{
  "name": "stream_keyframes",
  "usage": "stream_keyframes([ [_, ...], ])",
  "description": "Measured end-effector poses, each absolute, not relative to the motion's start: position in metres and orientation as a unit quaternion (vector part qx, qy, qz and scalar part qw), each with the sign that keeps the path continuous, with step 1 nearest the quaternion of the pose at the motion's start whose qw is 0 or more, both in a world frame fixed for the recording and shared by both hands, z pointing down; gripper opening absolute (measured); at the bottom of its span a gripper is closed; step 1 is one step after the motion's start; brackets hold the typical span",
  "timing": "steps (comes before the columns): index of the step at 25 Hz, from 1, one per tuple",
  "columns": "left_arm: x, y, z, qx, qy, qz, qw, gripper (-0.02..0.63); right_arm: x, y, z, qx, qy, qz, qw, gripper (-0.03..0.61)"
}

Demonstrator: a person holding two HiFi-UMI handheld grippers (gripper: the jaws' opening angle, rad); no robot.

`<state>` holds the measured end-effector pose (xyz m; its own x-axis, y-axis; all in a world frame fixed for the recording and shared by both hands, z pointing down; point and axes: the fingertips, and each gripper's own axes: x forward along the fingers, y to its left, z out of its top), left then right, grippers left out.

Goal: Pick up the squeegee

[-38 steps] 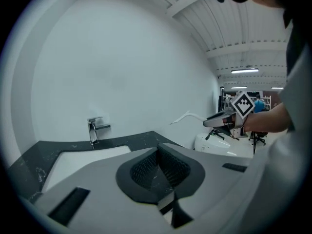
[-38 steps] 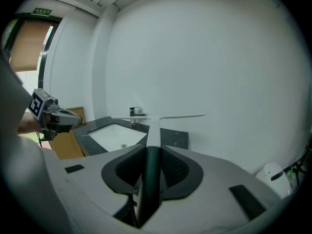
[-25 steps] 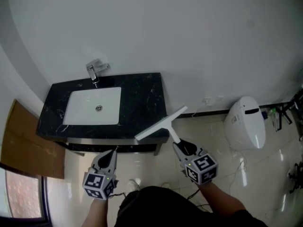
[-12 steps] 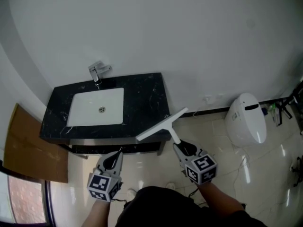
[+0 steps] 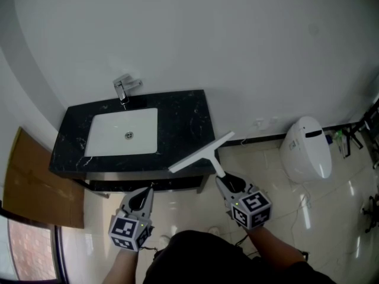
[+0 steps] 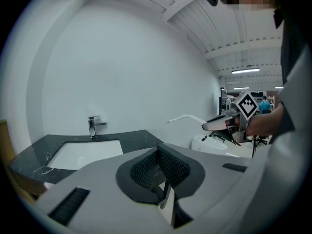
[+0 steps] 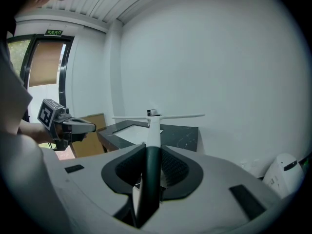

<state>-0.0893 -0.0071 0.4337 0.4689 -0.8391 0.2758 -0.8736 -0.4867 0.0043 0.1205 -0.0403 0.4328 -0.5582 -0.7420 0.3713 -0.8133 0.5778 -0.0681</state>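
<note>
The white squeegee (image 5: 201, 154) hangs in the air over the front right corner of the black counter (image 5: 186, 120), its blade slanting up to the right. Its dark handle end sits between the jaws of my right gripper (image 5: 224, 180), which is shut on it. In the right gripper view the handle (image 7: 152, 133) runs straight out from the jaws to the level blade. My left gripper (image 5: 144, 195) hovers below the counter's front edge, shut and holding nothing; its pads (image 6: 165, 165) meet in the left gripper view. That view also shows the squeegee (image 6: 187, 117) off to the right.
A white basin (image 5: 121, 132) with a chrome faucet (image 5: 124, 87) is set into the counter against the white wall. A white toilet (image 5: 305, 149) stands on the tiled floor at the right. A brown board (image 5: 35, 185) leans at the left.
The right gripper keeps its hold on the squeegee, which has barely shifted. The left gripper has drifted slightly to the right and the whole view has shifted a little.
</note>
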Motion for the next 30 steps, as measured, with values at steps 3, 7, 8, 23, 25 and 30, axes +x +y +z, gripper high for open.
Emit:
stream_keyframes([
  [3,-0.0911,-0.0053,0.4329,0.852,-0.505,0.119,0.076,0.003,0.119,-0.0396,0.4323,0.445,-0.875,0.116,0.153,0.098],
  [7,-0.0909,-0.0038,0.4326,0.849,-0.509,0.119,0.081,0.003,0.1201,-0.0397,0.4326,0.442,-0.876,0.116,0.153,0.098],
  [8,-0.0912,-0.0034,0.4319,0.848,-0.51,0.119,0.083,0.003,0.1194,-0.0396,0.4322,0.441,-0.877,0.116,0.152,0.098],
  [23,-0.0899,-0.0041,0.437,0.851,-0.505,0.127,0.074,0.003,0.1194,-0.0401,0.4336,0.439,-0.878,0.112,0.155,0.098],
  [25,-0.0903,-0.0045,0.4367,0.851,-0.505,0.127,0.073,0.003,0.119,-0.0404,0.4333,0.439,-0.878,0.11,0.155,0.098],
  [30,-0.0927,-0.0034,0.4311,0.847,-0.51,0.124,0.082,0.003,0.1151,-0.04,0.43,0.441,-0.878,0.105,0.156,0.098],
])
